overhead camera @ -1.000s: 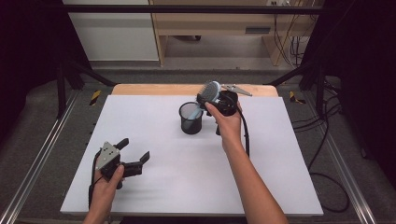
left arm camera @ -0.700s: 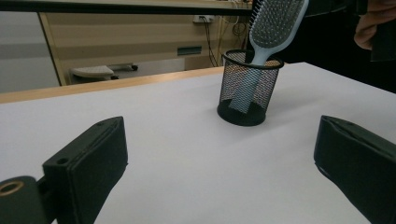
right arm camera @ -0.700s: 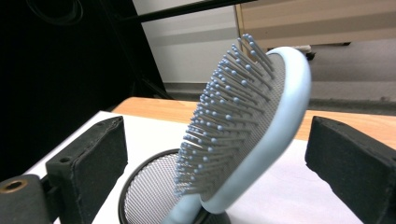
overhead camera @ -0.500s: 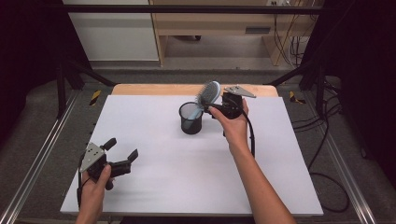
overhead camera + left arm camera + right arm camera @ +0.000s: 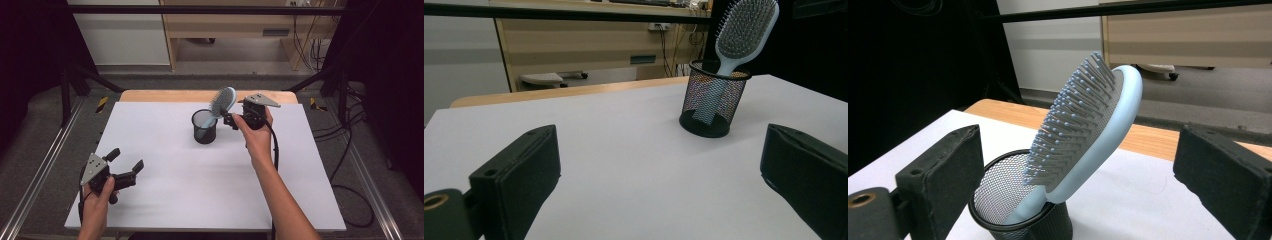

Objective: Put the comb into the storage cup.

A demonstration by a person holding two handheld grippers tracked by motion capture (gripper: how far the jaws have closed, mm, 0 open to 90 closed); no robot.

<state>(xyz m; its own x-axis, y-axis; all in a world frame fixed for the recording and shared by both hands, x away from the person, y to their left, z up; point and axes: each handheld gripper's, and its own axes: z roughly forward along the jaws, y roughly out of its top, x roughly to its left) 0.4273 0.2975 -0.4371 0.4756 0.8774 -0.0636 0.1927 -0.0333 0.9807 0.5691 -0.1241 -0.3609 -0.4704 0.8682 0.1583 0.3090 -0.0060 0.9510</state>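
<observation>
Since half a second ago the right gripper (image 5: pixel 231 120) has let go of the hairbrush (image 5: pixel 222 101) and drawn back a little to the right of it; its jaws now stand spread, with the brush head between them but touching neither in the right gripper view. One second ago the brush was gripped and held over the cup. The left gripper (image 5: pixel 126 167) has slid toward the near left corner of the table over the same span.

The hairbrush, pale blue with a grey bristle pad, stands handle-down in the black mesh cup (image 5: pixel 204 127) and leans against the rim toward the right (bristles face left in the right gripper view). The cup sits upright on the white table top (image 5: pixel 165 195), a little behind centre. Behind the white sheet a strip of bare wood (image 5: pixel 165 95) shows at the far edge. Black cables (image 5: pixel 350 150) lie on the floor to the right. Nothing lies between either gripper and the cup.

The right hand (image 5: pixel 256 135) holds its gripper level, just beside the cup, pointing left at the brush head. The left hand (image 5: pixel 97 192) rests low near the front left edge, well apart from the cup, its gripper released, jaws wide and aimed toward the cup (image 5: pixel 714 100).
</observation>
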